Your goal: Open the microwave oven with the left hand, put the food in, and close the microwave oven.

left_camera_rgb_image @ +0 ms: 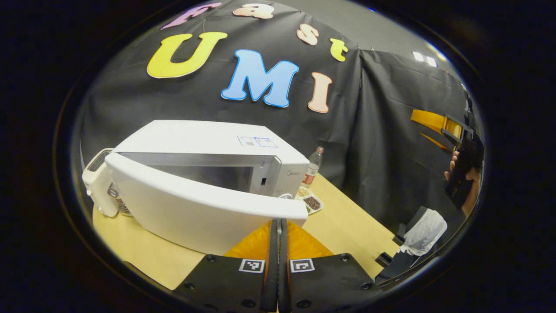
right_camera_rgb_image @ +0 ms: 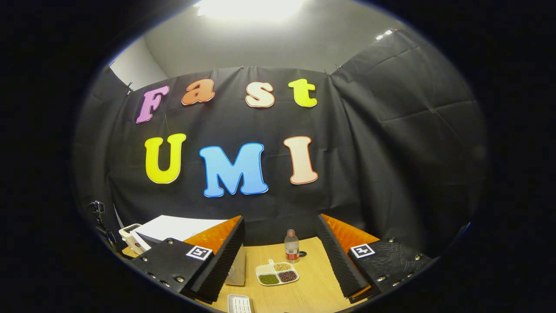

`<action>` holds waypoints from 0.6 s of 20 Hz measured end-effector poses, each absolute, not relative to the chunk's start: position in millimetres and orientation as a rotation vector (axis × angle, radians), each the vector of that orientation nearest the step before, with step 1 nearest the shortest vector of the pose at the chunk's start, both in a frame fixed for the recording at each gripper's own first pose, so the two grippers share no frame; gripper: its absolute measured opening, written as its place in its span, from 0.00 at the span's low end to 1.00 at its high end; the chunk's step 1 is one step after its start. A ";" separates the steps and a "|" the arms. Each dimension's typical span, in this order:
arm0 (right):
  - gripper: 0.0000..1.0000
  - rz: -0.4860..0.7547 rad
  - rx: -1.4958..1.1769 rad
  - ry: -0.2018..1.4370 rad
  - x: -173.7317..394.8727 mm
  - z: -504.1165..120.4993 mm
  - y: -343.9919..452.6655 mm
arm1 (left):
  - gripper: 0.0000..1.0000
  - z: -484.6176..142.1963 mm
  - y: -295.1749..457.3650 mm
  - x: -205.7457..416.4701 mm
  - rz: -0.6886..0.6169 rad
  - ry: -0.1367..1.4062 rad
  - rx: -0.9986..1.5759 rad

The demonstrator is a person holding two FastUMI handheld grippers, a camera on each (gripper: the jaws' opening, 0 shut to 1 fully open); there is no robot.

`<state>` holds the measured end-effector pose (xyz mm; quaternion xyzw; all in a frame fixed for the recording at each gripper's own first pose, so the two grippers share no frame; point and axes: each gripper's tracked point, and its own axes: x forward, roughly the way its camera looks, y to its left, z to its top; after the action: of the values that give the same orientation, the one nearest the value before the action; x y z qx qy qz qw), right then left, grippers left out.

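White plastic is what I am facing in the left gripper view: the microwave oven (left_camera_rgb_image: pixel 208 152) is sitting on the wooden table (left_camera_rgb_image: pixel 347 217) with its door (left_camera_rgb_image: pixel 195 204) swung partly open. My left gripper (left_camera_rgb_image: pixel 278 226) is pressing its fingers together with nothing between them, the tips just below the door's free edge. Just beside the oven a divided dish of food (left_camera_rgb_image: pixel 309 200) is lying on the table, a plastic bottle (left_camera_rgb_image: pixel 313 167) standing behind it. At the far right a hand (left_camera_rgb_image: pixel 460 174) is holding my other gripper.

In the right gripper view I am holding my right gripper (right_camera_rgb_image: pixel 280 237) spread wide and empty above the table. The dish of food is lying between its fingers, farther off, with the bottle behind. The oven is peeking out at the left.
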<state>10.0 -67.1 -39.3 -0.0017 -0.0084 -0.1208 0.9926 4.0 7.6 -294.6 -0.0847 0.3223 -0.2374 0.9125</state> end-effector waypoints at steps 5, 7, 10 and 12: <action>1.00 -0.257 0.001 0.000 16.9 -45.8 -79.2 | 0.07 -298.4 -5.4 26.1 -0.471 0.652 -0.198; 1.00 -0.265 0.002 -0.002 19.2 -45.5 -84.1 | 0.07 -300.0 -8.4 37.4 -0.453 0.643 -0.219; 0.99 -0.276 -0.002 -0.022 20.8 -39.2 -90.6 | 0.08 -301.8 -9.1 56.6 -0.409 0.623 -0.245; 1.00 -0.276 -0.010 -0.017 22.3 -39.5 -92.4 | 0.07 -303.7 -12.1 68.2 -0.392 0.619 -0.260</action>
<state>22.3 -92.4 -39.5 -0.0048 -0.0085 -0.1377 0.9904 68.2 -12.1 -303.7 -0.1265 0.3020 -0.1909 0.9254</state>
